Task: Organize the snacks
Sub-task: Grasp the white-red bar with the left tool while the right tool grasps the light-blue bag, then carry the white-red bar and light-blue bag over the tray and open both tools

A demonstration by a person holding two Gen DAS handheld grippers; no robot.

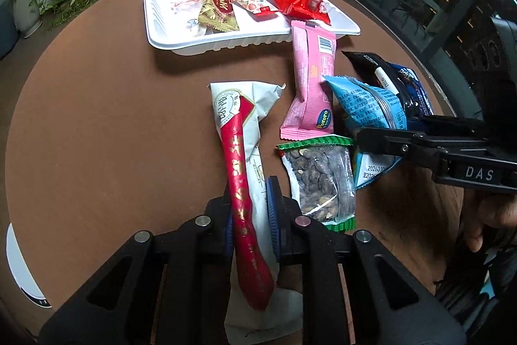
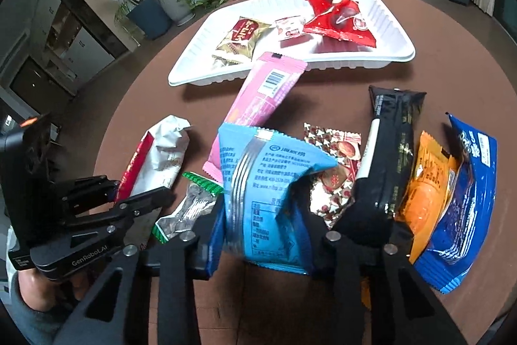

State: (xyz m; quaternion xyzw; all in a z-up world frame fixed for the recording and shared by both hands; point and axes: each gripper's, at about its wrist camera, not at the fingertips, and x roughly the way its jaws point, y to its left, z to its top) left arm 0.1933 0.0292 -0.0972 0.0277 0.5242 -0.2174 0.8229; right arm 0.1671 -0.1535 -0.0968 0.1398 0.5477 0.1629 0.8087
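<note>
— Brown round table (image 1: pixel 97 118), and on its far side a white tray (image 1: pixel 155 21) with a red bag (image 1: pixel 294 2), a gold packet (image 1: pixel 216 12) and a small strawberry packet (image 1: pixel 255 5) inside.

— Where are the grippers?

— Left gripper (image 1: pixel 250 215) has its two fingers pressed onto a long white-and-red packet (image 1: pixel 239 144), which lies between them on the near part of the table. Right gripper (image 2: pixel 261 235) pinches a light blue bag (image 2: pixel 261 183), its top pointing toward the tray.

— What lies loose?

— A pink bar (image 1: pixel 310 86) with its far end resting on the tray's near rim, a green-edged bag of nuts (image 1: pixel 320 180) just beside the long packet, then a black packet (image 2: pixel 391 144), an orange packet (image 2: pixel 426 183) and a dark blue bag (image 2: pixel 465 202) side by side to the right.
</note>
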